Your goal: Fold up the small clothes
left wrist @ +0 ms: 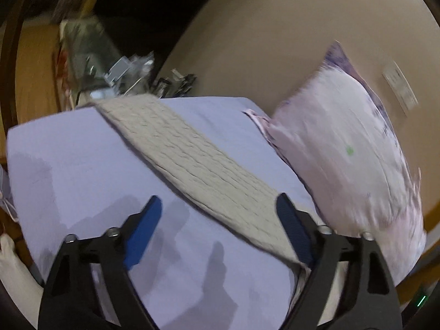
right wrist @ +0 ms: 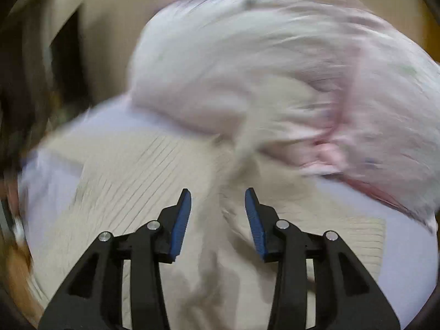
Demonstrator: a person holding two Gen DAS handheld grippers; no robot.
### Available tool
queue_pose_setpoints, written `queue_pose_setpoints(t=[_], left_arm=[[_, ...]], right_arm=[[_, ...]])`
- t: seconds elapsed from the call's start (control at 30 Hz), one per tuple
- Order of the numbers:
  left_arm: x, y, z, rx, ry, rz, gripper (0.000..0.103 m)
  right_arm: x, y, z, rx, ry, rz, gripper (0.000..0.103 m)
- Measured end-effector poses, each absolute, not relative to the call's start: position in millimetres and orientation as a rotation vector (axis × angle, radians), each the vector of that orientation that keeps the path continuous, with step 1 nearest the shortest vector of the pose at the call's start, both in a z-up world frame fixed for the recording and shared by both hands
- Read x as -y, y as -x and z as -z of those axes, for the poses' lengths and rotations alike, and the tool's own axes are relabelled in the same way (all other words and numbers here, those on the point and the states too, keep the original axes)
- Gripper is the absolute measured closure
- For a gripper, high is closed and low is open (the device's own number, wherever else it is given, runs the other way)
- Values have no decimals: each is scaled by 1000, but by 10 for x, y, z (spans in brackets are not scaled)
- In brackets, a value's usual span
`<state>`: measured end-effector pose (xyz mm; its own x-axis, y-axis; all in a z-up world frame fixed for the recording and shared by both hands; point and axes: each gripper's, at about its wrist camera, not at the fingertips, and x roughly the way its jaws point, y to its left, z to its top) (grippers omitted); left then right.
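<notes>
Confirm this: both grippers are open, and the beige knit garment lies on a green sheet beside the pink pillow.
Not quite: the sheet is lavender, not green, as the left wrist view shows. The left gripper and right gripper are open, and the beige knit garment lies beside the pink pillow.

Lavender-sheeted bed [left wrist: 82,165], pink pillow [left wrist: 343,151], beige wall [left wrist: 275,27].

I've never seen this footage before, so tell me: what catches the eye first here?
A beige knitted garment lies diagonally across the lavender sheet. Beside it, a pale pink pillow leans against the wall. Both blue-padded grippers, left gripper and right gripper, are open above the knit.
</notes>
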<state>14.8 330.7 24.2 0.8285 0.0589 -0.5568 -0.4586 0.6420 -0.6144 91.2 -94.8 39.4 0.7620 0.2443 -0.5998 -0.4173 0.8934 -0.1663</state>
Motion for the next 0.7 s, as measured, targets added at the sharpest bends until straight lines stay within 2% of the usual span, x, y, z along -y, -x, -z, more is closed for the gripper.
queue_pose_setpoints(t=[0.07,0.13,0.23,0.37,0.47,0.53,0.57,0.63,0.7], left_arm=[[-3440,-136,-189,-530,876,-326,26],[-3596,-163,-120,-534,920,-359,29],[-3825,-136,-36,-515,997,-400,36],[-4067,-180,13,-502,1075,-427,44],[-4195,-240,44,-506,1096,-433,59],[-4277,-255,87,-515,1114,-441,83],[-4297,-267,103,-529,1116,-449,89],[-4297,-278,74,-536,1112,-448,96],[-4130,-315,-149,-507,1027,-415,97]], right_arm=[[1028,-820,-450,-568,258,-360,49],[1309,-747,-589,-538,159,-329,32],[1778,-795,-734,-531,74,-230,29],[2257,-831,-663,-565,-12,-123,27],[2533,-809,-608,-577,-82,-78,26],[2666,-745,-576,-573,-122,-65,24],[2710,-723,-570,-571,-133,-61,24],[2808,-678,-552,-569,-144,-49,23],[2865,-643,-535,-568,-140,-37,23]])
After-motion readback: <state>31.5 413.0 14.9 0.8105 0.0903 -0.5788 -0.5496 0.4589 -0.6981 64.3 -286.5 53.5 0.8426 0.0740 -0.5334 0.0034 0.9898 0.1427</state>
